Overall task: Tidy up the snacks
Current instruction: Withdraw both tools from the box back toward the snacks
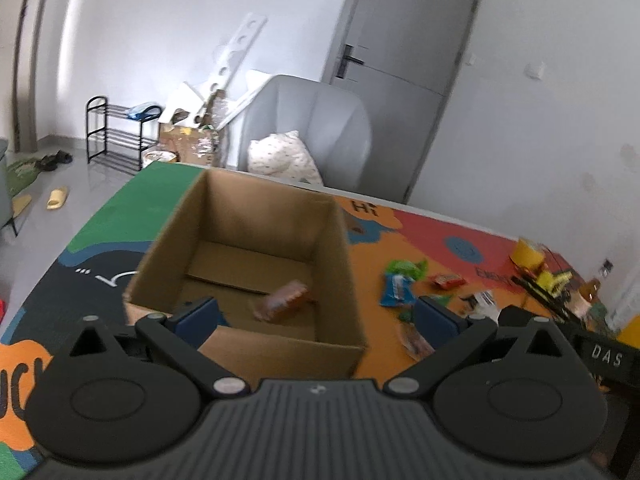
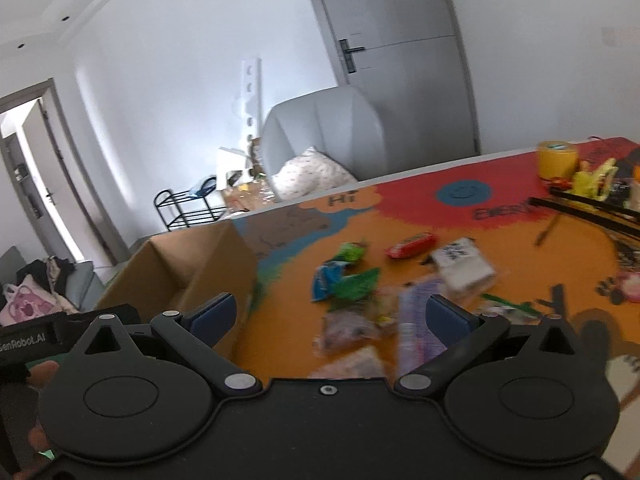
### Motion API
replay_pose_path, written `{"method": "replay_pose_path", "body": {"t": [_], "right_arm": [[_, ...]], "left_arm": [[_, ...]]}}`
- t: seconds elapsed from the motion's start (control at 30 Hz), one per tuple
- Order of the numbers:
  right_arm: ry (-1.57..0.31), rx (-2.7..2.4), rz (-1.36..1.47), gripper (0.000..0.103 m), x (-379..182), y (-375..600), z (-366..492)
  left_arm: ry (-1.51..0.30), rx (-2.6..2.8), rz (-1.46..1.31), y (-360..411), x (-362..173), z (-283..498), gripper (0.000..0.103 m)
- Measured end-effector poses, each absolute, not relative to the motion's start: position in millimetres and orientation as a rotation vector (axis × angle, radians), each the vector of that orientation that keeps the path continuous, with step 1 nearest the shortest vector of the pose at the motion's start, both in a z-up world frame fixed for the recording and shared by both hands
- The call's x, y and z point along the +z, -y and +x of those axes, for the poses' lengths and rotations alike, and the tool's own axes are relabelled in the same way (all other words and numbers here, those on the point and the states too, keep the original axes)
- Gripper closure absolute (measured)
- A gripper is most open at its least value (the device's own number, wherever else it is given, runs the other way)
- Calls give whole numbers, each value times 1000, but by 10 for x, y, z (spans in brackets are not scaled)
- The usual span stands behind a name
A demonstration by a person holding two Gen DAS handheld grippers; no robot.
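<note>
Left gripper (image 1: pixel 316 316): jaws spread wide, nothing between the pads, nothing touched. It hangs over the near wall of the cardboard box (image 1: pixel 340 248). Left finger (image 1: pixel 200 314) sits inside the box opening, right finger (image 1: pixel 436 320) is outside the box's right wall, above the mat. Just ahead of the jaws, on the box floor, lies one brown snack packet (image 1: pixel 284 300), blurred, tilted. Otherwise the box shows only its bottom flaps.

Right gripper (image 2: pixel 332 314): jaws also released, fully apart, empty. Between and just ahead of its fingers is the loose snack pile on the orange patch of the play mat (image 2: pixel 280 320): a clear wrapper (image 2: pixel 348 328) dead centre, a purple packet (image 2: pixel 416 320) by the right finger, a pale packet (image 2: pixel 356 360) nearest the body. All too blurred to read.

Further ahead: a blue packet (image 2: pixel 328 280) touching a green packet (image 2: pixel 356 286), another green wrapper (image 2: pixel 352 252) beyond, a red bar (image 2: pixel 412 245), a white pack (image 2: pixel 460 266) to the right of it. The box is to the left of the right gripper, its corner just beside the left finger.

Far right on the mat: yellow tape roll (image 2: pixel 557 158), yellow toy (image 2: pixel 592 178), black strip (image 2: pixel 580 210). Beyond the table: grey armchair (image 2: pixel 324 136) with a cushion (image 2: pixel 308 174), grey door (image 2: pixel 392 40), black shoe rack (image 2: pixel 188 208).
</note>
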State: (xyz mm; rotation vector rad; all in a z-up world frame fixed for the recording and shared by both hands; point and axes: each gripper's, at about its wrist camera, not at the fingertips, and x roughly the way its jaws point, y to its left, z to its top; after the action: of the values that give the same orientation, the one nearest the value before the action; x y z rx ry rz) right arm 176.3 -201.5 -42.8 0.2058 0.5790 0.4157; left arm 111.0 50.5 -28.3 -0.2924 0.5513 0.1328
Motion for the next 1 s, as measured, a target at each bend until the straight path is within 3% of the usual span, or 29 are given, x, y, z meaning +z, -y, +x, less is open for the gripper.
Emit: {"method": "replay_pose_path", "body": {"t": [1.0], "right_arm": [[-601,286,308,0,-569,3115,1733]], "left_arm": [[-596,-71,-171,531,-411,1300,3]]}}
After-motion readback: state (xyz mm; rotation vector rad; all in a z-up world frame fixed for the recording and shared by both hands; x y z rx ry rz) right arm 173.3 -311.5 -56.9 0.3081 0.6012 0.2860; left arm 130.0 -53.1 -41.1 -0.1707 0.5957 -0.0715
